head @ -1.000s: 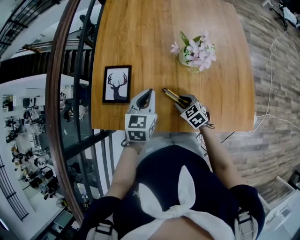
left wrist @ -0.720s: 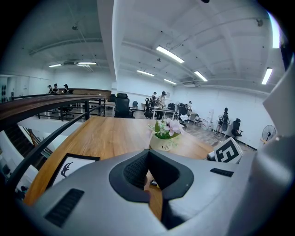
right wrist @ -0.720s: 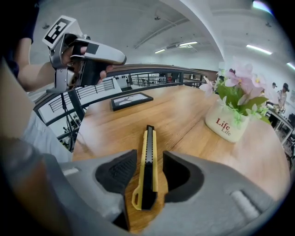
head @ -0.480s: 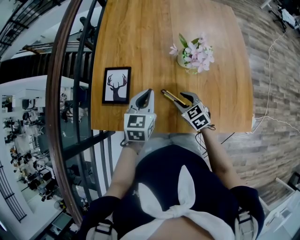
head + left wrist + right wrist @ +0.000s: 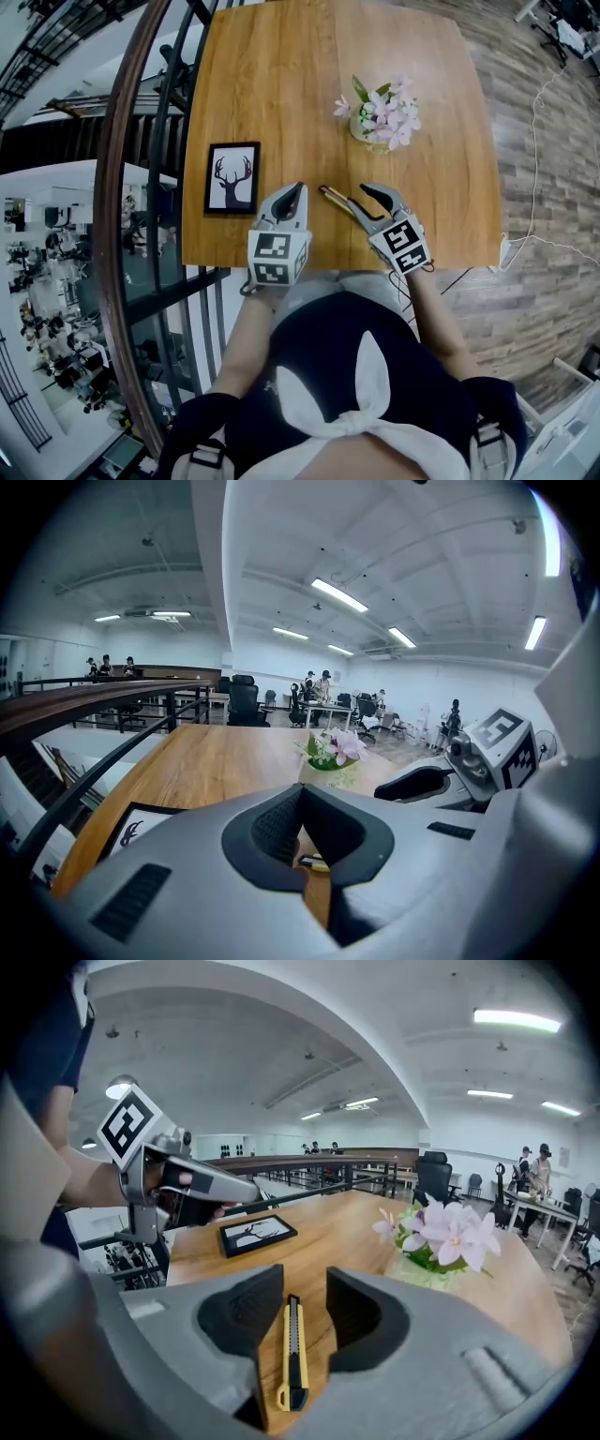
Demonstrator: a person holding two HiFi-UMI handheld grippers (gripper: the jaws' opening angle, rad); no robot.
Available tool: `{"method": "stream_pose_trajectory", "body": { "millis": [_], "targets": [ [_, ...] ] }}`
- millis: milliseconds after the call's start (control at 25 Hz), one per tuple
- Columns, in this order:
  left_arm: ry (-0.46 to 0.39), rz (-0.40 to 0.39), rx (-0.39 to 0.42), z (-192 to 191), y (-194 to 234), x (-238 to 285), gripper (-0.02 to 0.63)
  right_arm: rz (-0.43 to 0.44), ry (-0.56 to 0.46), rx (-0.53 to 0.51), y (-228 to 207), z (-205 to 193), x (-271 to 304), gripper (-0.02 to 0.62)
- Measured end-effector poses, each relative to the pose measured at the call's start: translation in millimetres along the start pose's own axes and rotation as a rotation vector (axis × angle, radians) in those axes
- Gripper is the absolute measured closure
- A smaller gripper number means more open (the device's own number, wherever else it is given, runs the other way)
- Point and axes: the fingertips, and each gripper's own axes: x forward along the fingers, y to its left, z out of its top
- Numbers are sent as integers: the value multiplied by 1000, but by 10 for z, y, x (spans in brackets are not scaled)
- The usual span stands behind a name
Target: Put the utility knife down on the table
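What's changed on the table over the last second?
The right gripper drew back from the knife, now lying free on the table; its jaws have just been closing slightly, with nothing held between them. Left gripper, flowers and deer picture stayed put.

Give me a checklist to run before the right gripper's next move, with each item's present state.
1. Utility knife lies flat on the table: ok.
2. Right gripper has let go: ok. Its jaws stand apart and have just narrowed a little. The knife lies in line between them, and neither pad touches it.
3. Knife blade retracted: cannot tell.
4. Knife apart from the flower vase and the picture frame: ok, bare wood separates it from both.
5. Left gripper empty: ok, jaws together on nothing.
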Motion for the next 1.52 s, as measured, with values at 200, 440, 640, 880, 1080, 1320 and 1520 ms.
{"method": "stream_pose_trajectory", "body": {
  "millis": [200, 440, 640, 880, 1080, 1320, 1520],
  "targets": [
    [4, -12, 5, -4, -63, -34, 597, -50, -94, -17, -22, 210, -188, 557],
    [2, -28, 10, -7, -136, -16, 597, -91, -146, -1, -81, 290, -324, 597],
    [4, -44, 9, -23, -199, -18, 597, -101, -140, -5, -77, 264, -380, 598],
    [12, -67, 14, -44, -291, 0, 597, -107, -136, -5, -72, 245, -412, 598],
    [9, -79, 21, -40, -341, -6, 597, -115, -136, -3, -58, 236, -427, 598],
    [14, -85, 25, -81, -391, -20, 597, -121, -125, -6, -35, 200, -437, 598],
    [20, -90, 29, -89, -418, -34, 597, -126, -111, -5, -24, 177, -456, 598]
  ]
}}
